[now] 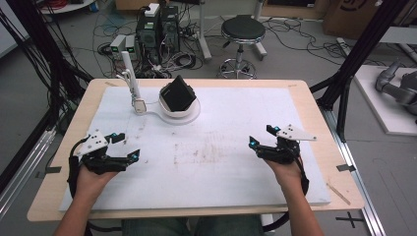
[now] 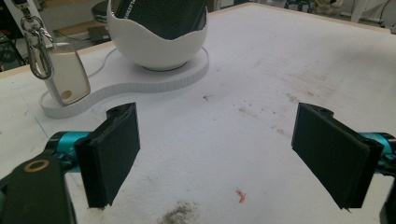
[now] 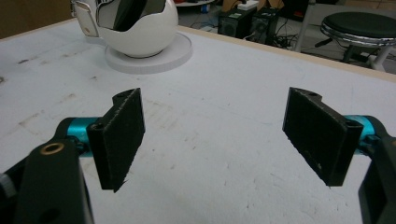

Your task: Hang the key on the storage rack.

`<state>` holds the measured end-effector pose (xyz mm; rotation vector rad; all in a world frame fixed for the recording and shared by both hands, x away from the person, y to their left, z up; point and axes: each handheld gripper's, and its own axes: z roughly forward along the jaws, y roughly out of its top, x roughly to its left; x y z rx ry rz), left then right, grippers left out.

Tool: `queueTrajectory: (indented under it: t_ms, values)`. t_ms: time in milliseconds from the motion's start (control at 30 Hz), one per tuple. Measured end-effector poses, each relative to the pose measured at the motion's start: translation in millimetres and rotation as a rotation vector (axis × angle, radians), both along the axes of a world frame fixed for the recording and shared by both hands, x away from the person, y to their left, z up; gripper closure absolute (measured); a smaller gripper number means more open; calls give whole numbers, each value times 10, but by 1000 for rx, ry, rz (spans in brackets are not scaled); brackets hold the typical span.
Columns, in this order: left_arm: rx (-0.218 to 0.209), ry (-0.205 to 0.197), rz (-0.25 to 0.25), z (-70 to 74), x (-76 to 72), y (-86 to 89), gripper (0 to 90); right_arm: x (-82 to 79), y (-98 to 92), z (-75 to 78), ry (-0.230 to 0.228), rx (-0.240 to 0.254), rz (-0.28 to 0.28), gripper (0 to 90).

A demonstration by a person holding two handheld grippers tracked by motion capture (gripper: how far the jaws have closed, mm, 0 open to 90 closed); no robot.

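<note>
A white egg-shaped bowl (image 1: 177, 108) on a white flat base (image 1: 162, 117) stands at the back middle-left of the table and holds a black box (image 1: 178, 93) tilted inside it. A small beige tag (image 1: 140, 106) on a keyring clip leans on a white upright post (image 1: 130, 73) at the base's left end. My left gripper (image 1: 127, 146) rests open near the front left, empty. My right gripper (image 1: 262, 136) rests open near the front right, empty. The bowl (image 2: 156, 44) and tag (image 2: 67, 77) lie ahead of the left jaws; the bowl (image 3: 140, 32) is far ahead of the right jaws.
A white foam board (image 1: 221, 147) with brownish smudges covers the wooden table (image 1: 314, 103). A small orange speck (image 2: 241, 196) lies on the board between the left jaws. Behind the table are a black stool (image 1: 242, 30), computer towers (image 1: 157, 29) and cables.
</note>
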<state>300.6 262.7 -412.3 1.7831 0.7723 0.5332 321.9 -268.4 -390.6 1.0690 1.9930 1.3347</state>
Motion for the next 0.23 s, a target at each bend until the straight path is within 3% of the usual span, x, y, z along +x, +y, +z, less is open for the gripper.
queueTrajectory:
  t_ms: [233]
  values:
    - [4, 0, -1, 5, 3, -2, 154, 4, -7, -8, -2, -2, -2, 214]
